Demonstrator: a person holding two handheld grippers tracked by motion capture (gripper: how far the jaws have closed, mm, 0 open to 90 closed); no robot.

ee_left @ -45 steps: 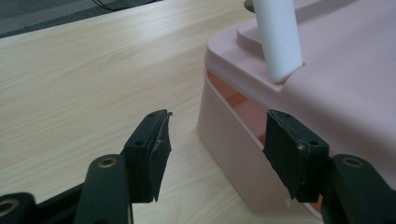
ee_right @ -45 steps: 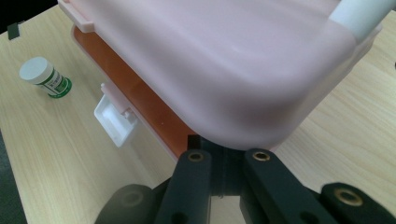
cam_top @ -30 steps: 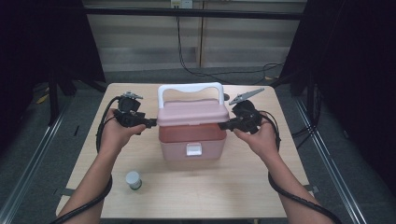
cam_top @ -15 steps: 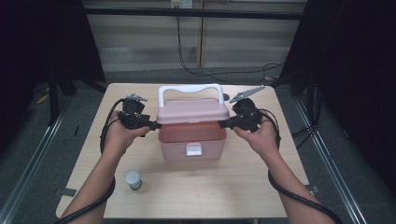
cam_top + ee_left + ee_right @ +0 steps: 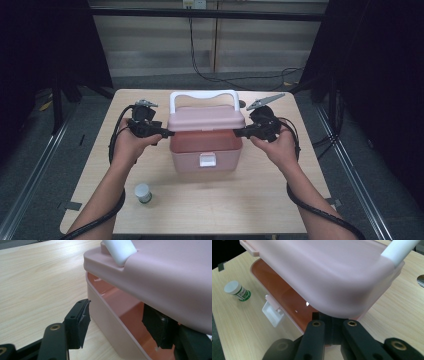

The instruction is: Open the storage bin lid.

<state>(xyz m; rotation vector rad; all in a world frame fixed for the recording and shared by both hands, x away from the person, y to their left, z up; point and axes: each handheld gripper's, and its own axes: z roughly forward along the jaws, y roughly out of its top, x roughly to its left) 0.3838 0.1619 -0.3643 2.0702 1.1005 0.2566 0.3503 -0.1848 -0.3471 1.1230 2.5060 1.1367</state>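
Pink box [image 5: 110, 315] wall between parted left gripper [image 5: 120, 322] jaws; right gripper [image 5: 333, 331] jaws closed under lid [image 5: 324, 272]

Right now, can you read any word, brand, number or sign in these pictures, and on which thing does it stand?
Small bottle: green label with print, too blurred to read.
Pink box, its lid and white latch: no writing to be seen.

Box [image 5: 205, 155] at table [image 5: 310, 150] centre, lid [image 5: 206, 118] raised above it, handle [image 5: 204, 95] behind lid. Left gripper [image 5: 167, 133] at box's left side, right gripper [image 5: 237, 133] at its right. Small bottle [image 5: 143, 193] lies front-left of box, well apart
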